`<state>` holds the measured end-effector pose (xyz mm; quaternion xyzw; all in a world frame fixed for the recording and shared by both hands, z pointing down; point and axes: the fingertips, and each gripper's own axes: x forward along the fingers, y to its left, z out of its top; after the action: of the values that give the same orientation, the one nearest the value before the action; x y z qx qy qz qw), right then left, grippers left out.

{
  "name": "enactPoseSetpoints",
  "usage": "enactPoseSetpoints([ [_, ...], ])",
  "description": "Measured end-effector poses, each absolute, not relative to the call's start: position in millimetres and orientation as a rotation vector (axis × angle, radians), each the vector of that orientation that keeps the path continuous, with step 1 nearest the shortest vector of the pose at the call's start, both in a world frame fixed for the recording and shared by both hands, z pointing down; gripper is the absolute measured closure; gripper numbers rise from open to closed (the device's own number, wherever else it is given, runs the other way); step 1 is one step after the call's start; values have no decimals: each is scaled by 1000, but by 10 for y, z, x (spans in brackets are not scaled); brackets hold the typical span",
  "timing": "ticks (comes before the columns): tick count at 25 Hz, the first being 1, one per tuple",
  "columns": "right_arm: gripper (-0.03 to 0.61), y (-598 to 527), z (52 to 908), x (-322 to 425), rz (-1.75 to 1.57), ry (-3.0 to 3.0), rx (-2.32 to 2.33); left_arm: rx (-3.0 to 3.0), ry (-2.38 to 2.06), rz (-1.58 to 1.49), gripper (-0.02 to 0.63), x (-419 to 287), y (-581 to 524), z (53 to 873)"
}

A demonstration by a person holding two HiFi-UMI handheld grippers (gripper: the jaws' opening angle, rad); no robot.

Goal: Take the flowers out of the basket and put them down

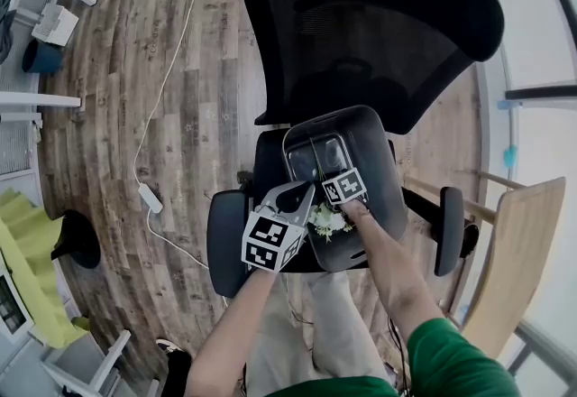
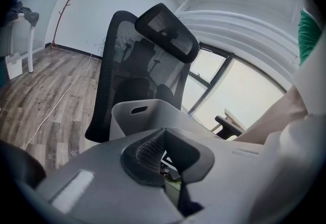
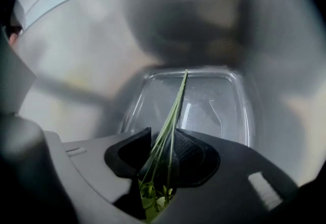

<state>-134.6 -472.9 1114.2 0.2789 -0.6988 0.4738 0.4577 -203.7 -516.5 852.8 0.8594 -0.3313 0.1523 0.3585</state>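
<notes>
A grey plastic basket [image 1: 389, 192] stands on the seat of a black office chair [image 1: 379, 16]. Inside it lies a bunch of white flowers [image 1: 326, 222] with long green stems [image 3: 172, 113], over a clear plastic tray [image 3: 214, 101]. My right gripper [image 1: 332, 206] reaches down into the basket. Its jaws [image 3: 162, 159] stand open around the stems, with a gap still showing beside them. My left gripper [image 1: 297, 197] sits at the basket's near left rim. In the left gripper view its jaws [image 2: 165, 159] stand close together in front of the basket's far wall [image 2: 147, 111]; what they hold, if anything, is hidden.
The chair's armrests [image 1: 449, 228] flank the basket. A white cable with an adapter [image 1: 150, 198] runs over the wooden floor at left. A light wooden table [image 1: 514, 251] is at right and a green seat [image 1: 27, 260] at far left.
</notes>
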Motion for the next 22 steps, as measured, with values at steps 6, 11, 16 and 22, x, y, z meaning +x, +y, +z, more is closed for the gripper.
enactPoseSetpoints([
  [6,446,-4717,11156,-1366,1187,-1727,681,2193,-863,423,594,-1960,-5199,8607],
  [11,453,-4699,11158,-1356,1201,-1727,674,2169,-871,450,595,-1879,-5228,8697],
  [16,465,-4703,11132,-1367,1200,-1739,661,2165,-888,455,594,-1837,-5303,8722],
  [22,495,-4679,11094,-1396,1204,-1765,650,2150,-894,469,595,-1839,-5290,8763],
])
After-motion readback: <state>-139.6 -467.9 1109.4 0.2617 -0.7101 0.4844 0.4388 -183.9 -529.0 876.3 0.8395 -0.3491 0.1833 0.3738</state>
